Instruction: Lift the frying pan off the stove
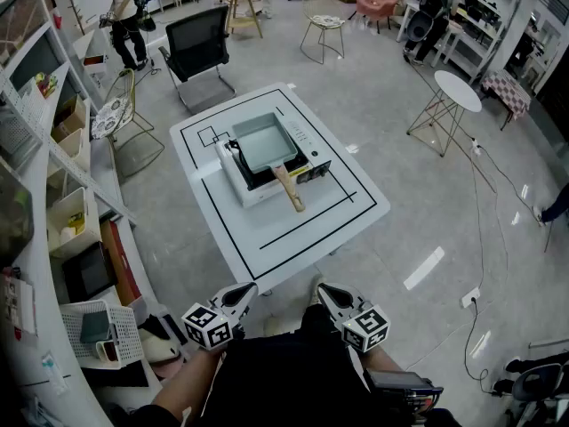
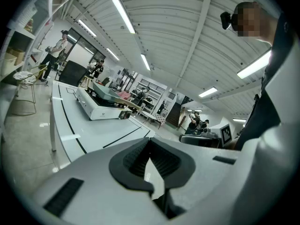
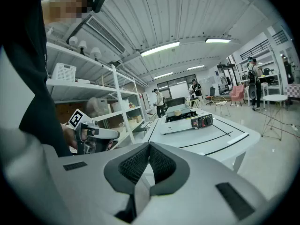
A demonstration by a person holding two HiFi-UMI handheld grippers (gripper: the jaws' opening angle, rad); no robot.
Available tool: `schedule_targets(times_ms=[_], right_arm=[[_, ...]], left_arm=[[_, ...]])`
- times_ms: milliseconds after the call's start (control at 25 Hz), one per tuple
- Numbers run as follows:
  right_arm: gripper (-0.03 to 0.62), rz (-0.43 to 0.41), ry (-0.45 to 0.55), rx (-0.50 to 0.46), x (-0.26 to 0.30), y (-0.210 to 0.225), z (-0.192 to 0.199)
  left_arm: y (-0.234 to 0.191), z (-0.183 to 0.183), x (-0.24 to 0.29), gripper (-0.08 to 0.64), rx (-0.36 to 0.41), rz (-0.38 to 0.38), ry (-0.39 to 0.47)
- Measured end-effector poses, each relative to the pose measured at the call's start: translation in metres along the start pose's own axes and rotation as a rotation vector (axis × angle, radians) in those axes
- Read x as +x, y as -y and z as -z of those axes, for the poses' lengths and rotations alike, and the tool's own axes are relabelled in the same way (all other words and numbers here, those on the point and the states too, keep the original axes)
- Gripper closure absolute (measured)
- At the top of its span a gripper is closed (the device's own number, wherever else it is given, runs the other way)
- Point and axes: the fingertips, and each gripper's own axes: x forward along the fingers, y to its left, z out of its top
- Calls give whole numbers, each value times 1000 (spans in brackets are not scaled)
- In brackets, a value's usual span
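Note:
A square grey-green frying pan (image 1: pixel 263 142) with a wooden handle (image 1: pixel 290 189) sits on a white portable stove (image 1: pixel 252 185) in the middle of a white table (image 1: pixel 331 225). The handle points toward me. Both grippers hang low by my body, short of the table's near edge. My left gripper (image 1: pixel 242 294) is shut and holds nothing, and so is my right gripper (image 1: pixel 325 292). The left gripper view shows its shut jaws (image 2: pixel 150 159) with the stove (image 2: pixel 96 109) and pan (image 2: pixel 106 92) far off. In the right gripper view the jaws (image 3: pixel 149 166) are shut, with the stove (image 3: pixel 187 122) far ahead.
Shelving (image 1: pixel 53 194) with boxes and a basket runs along the left. A black office chair (image 1: pixel 200 47) and a wire stool (image 1: pixel 322 34) stand beyond the table, and a round side table (image 1: pixel 455 96) at the right. Cables (image 1: pixel 484 238) lie on the floor. A person (image 1: pixel 124 16) stands far back.

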Motion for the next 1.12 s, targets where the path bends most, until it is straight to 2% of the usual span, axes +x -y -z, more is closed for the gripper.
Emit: schedule_targets(times_ms=[360,600,1120], right_arm=[[568,-5,17,-21,-15,-16,9],[568,37,64,23,-26,-12,3],[568,68,46,8,-34,-6,5]], left_arm=[[15,12,-8,551,24,6,-18],[22,9,-2,551,49,21,-28],[25,4,4,551,53,35,-25]])
